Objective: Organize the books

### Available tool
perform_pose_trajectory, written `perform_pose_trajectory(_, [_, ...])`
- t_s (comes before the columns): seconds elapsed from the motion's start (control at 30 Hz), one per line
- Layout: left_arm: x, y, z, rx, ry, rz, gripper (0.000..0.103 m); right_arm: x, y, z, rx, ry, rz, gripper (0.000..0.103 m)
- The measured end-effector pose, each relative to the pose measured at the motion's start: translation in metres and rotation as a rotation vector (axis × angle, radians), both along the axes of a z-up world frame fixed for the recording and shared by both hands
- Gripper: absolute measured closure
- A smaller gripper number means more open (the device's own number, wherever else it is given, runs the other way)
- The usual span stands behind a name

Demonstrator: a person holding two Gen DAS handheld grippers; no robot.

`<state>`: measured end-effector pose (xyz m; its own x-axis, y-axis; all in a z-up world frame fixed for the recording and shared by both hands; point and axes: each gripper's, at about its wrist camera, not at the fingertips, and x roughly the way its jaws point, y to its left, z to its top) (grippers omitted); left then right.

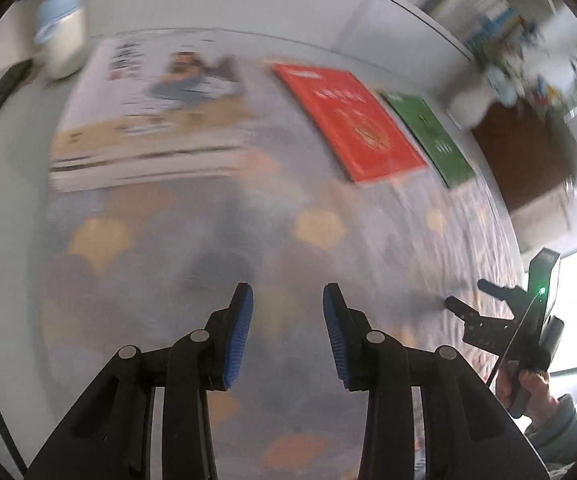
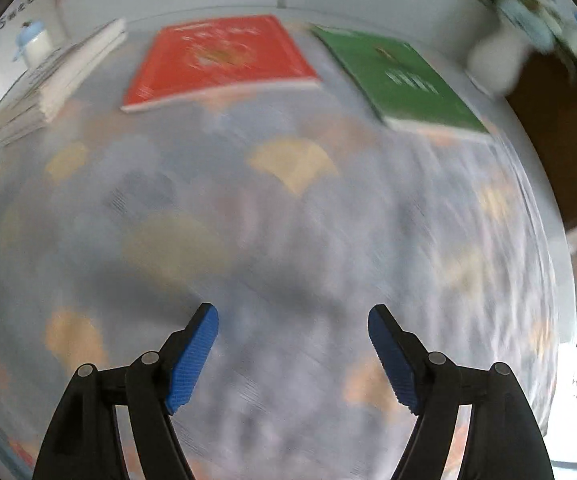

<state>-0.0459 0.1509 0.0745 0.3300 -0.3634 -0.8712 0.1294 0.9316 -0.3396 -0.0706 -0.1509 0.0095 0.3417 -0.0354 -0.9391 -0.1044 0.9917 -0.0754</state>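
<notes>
Three lots of books lie at the far side of a patterned tablecloth (image 1: 192, 240). On the left is a stack of books (image 1: 148, 120) (image 2: 48, 84) with an illustrated white cover on top. A red book (image 1: 352, 120) (image 2: 220, 60) lies flat in the middle, and a green book (image 1: 432, 136) (image 2: 404, 76) lies just right of it. My left gripper (image 1: 287, 292) hangs open above bare cloth, well short of the books, with nothing between its blue pads. My right gripper (image 2: 292, 312) (image 1: 466, 293) stands wide open and empty over the cloth, held by a hand (image 1: 536, 392) at the right edge. Both views are blurred.
A white jar with a pale blue lid (image 1: 60, 32) (image 2: 34, 46) stands beyond the stack, with a dark flat device (image 1: 0, 94) left of it. A brown box (image 1: 524, 152) (image 2: 560, 128) and a white rounded object (image 2: 496, 60) sit past the table's right edge. A white wall backs the table.
</notes>
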Motion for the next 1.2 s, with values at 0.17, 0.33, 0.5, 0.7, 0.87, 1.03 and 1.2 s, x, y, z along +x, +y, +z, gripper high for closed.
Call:
perform_pose_trajectory(0.17, [-0.006,-0.056,0.0,0.026,0.031,-0.043,0.069,-0.022,-0.038,-0.006,-0.004,-0.012,0.016,0.004])
perform_pose_trajectory(0.33, [-0.018,-0.093,-0.001,0.042,0.042,-0.055,0.069,-0.035,-0.073,-0.012,0.168,-0.028,-0.075,0.0])
perform_pose_trajectory(0.5, [-0.026,-0.112,-0.002,0.058,0.066,-0.04,0.069,-0.04,-0.071,-0.014,0.116,-0.05,-0.069,0.0])
perform_pose_trajectory(0.7, [-0.028,-0.112,-0.001,0.063,0.067,0.025,0.069,-0.031,-0.076,-0.012,0.131,0.02,0.034,0.0])
perform_pose_trajectory(0.87, [-0.016,-0.106,0.0,0.062,0.061,0.077,0.069,-0.035,-0.086,-0.011,0.121,0.045,0.111,0.0])
perform_pose_trajectory(1.03, [0.005,-0.107,-0.004,0.059,0.068,0.087,0.069,-0.057,-0.093,-0.01,0.099,-0.001,0.217,0.0])
perform_pose_trajectory(1.2, [0.034,-0.105,-0.014,0.011,0.091,0.085,0.069,-0.045,-0.107,0.004,0.16,0.041,0.212,0.0])
